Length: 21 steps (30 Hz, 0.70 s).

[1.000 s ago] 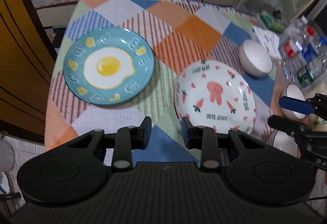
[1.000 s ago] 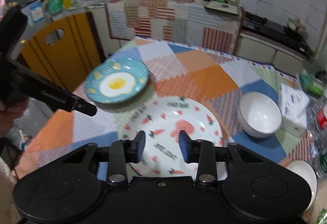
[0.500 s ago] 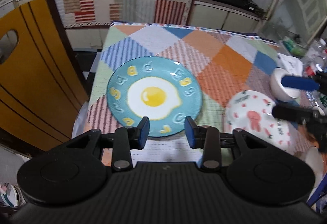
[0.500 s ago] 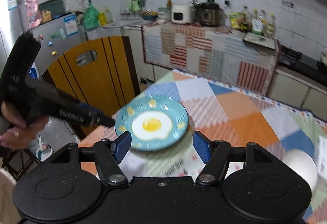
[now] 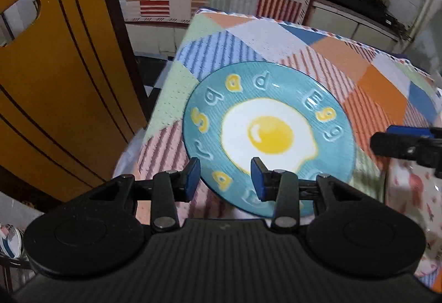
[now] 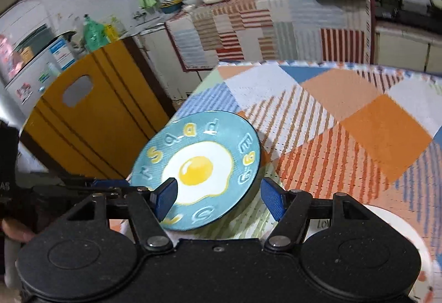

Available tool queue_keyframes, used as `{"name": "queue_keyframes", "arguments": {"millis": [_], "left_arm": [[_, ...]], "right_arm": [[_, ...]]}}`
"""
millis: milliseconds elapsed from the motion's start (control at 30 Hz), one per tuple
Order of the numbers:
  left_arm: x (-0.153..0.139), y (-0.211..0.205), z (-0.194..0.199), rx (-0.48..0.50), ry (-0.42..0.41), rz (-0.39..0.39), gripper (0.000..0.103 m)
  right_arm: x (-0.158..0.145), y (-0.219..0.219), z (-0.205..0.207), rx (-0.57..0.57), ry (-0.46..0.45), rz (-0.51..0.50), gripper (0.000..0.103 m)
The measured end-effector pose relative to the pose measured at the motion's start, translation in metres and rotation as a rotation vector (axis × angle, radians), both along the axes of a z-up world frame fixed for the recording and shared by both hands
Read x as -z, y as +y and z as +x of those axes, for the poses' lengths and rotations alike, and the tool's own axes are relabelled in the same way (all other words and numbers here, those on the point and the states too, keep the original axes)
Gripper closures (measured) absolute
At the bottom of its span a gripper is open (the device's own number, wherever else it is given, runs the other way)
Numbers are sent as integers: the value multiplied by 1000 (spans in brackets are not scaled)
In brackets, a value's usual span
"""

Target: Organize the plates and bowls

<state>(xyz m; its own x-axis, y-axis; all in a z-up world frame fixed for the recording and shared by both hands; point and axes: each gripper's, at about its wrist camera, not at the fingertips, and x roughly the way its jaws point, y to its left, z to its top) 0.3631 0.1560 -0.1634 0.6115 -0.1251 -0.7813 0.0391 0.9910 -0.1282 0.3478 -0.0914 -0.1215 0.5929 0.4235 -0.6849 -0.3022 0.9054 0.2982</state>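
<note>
Hovering over egg plate near rim: left claw partly spread, right claw widely spread; both empty. Surface beyond bare.

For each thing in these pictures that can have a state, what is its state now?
Egg plate: flat on the tablecloth, nothing on it, not gripped.
Carrot plate: flat on the tablecloth beside the egg plate.
Left tongs: open, over the egg plate's near rim.
Right tongs: open wide, just opened further, holding nothing.
</note>
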Motion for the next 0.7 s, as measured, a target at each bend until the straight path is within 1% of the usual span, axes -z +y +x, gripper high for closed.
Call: {"name": "queue_keyframes", "arguments": {"millis": [133,267,367,467,500,533,567,600,633,667,700], "left_arm": [[3,10,1,-36,-4,-47,64],[4,22,5,-79,-6,-63,63],[7,29,7,-105,9,-60,63],[12,30,9,-110,4,-40,64],[14,29,10,-109,3,-37,65],[16,28,10,-107,5,-36,66],[18,28,11,-106,7,-34,69],[20,26,11,-104,6,-35,72],[21,25,10,-101,0,-37,77],[21,24,10,-97,-7,-37,81],[22,22,11,-92,-10,-35,82]], "right_arm": [[22,3,27,14,47,-11,32],[37,6,46,48,93,-11,34],[43,9,50,45,97,-15,37],[46,10,51,42,107,-22,44],[48,9,53,44,111,-18,50],[48,8,53,46,112,-14,58],[49,7,54,45,111,-9,63],[50,7,54,43,107,-6,71],[50,6,55,42,106,-5,76],[51,6,57,46,105,-9,78],[53,5,58,52,106,-10,83]]}}
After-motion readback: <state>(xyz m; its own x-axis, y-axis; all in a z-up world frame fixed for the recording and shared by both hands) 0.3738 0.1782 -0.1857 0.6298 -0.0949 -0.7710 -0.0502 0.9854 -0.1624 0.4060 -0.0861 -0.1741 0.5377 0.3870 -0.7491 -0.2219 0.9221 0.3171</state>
